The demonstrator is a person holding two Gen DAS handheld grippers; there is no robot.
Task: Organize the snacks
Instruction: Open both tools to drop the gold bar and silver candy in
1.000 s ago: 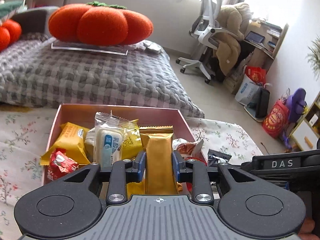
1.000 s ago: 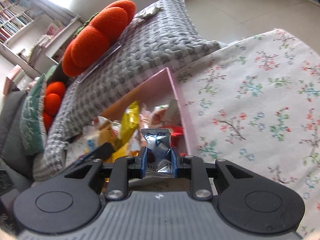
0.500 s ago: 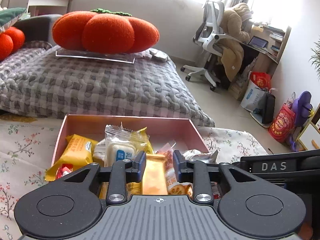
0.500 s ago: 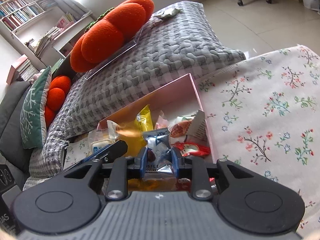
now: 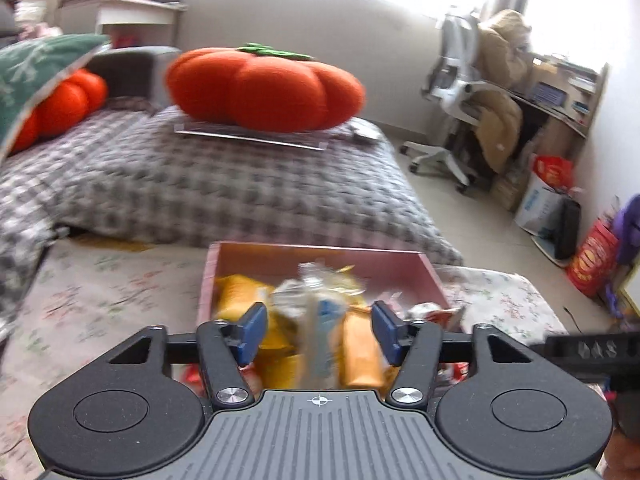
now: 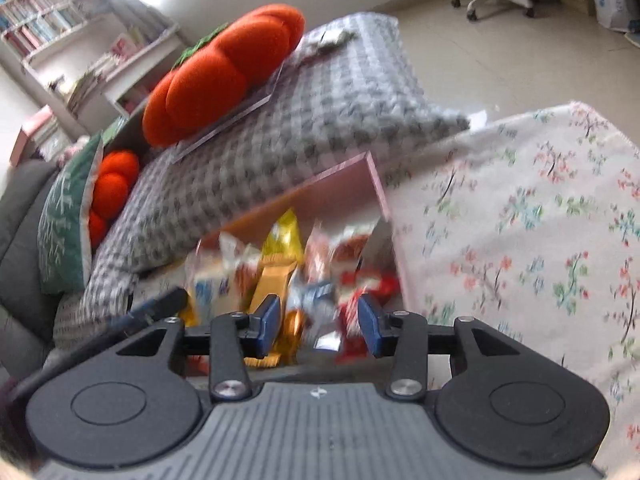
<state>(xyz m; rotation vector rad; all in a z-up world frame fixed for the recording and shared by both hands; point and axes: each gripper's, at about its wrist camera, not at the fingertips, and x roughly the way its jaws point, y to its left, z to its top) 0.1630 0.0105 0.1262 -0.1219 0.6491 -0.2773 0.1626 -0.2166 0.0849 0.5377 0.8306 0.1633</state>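
both grippers hang empty over a crowded snack box

the left gripper (image 5: 319, 334) has its jaws spread wide with nothing between them, poised over the near half of the pink box (image 5: 320, 249). the right gripper (image 6: 318, 323) is likewise parted and empty, hanging over the same box from the other side. the box sits on the floral cloth (image 6: 520, 248), and the snacks are all inside it: an orange-gold bar (image 5: 362, 354) lying just below the left jaws, a yellow packet (image 5: 236, 296) toward the left wall, a clear white-and-blue packet (image 5: 320, 320) in the middle, a silver foil packet (image 6: 316, 298) and red wrappers (image 6: 372, 284) near the right wall. both views are smeared by motion, so exact packet edges are hard to read.

the pile looks heaped and loose, not sorted. the main risk, as i judge it, is that the two grippers work the same small box at once; one tool's finger can be seen at the lower left of the right wrist view, so a reach by either could knock the other. a careless close into the heap could pinch two wrappers together or crush a soft packet. slick foil may also slide out of a shallow grip. packets leaning on the right wall could spill onto the cloth if nudged.
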